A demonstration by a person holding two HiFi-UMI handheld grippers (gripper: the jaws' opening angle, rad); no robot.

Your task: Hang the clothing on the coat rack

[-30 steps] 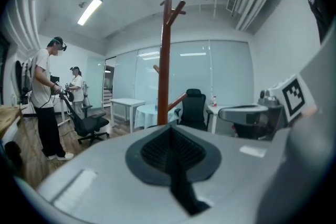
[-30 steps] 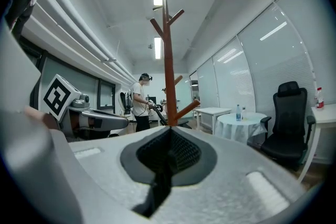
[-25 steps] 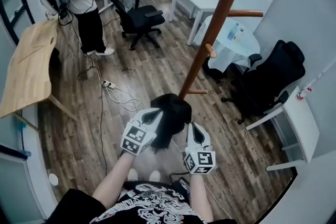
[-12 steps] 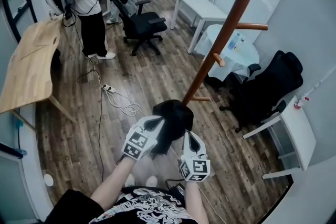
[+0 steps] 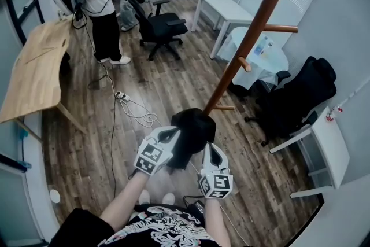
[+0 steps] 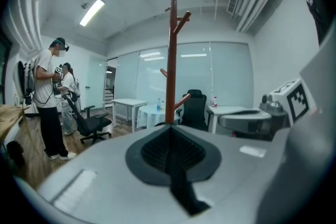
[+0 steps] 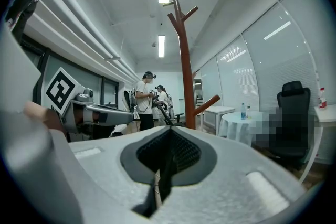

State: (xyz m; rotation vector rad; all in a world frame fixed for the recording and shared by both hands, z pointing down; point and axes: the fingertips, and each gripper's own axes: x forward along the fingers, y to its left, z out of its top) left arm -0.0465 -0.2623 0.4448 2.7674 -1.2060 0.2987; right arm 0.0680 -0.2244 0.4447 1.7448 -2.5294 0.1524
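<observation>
A black garment (image 5: 193, 129) hangs bunched between my two grippers, low in the head view. My left gripper (image 5: 173, 133) is shut on its left side, and my right gripper (image 5: 209, 148) is shut on its lower right edge. A dark strip of cloth shows pinched between the closed jaws in the left gripper view (image 6: 170, 129) and in the right gripper view (image 7: 170, 131). The brown wooden coat rack (image 5: 248, 37) stands just beyond the garment, its pole (image 6: 170, 55) straight ahead. Short pegs (image 5: 245, 64) stick out from the pole. The rack's foot is hidden behind the garment.
Two people (image 5: 104, 3) stand at the far left by a black office chair (image 5: 162, 26). A wooden table (image 5: 34, 72) is at the left, and cables with a power strip (image 5: 121, 95) lie on the floor. A round white table (image 5: 263, 58), a black chair (image 5: 300, 92) and a white desk (image 5: 332, 142) are at the right.
The head view has shifted slightly, so the rack sits a little further right in the frame. Both grippers still hold the black garment in about the same place.
</observation>
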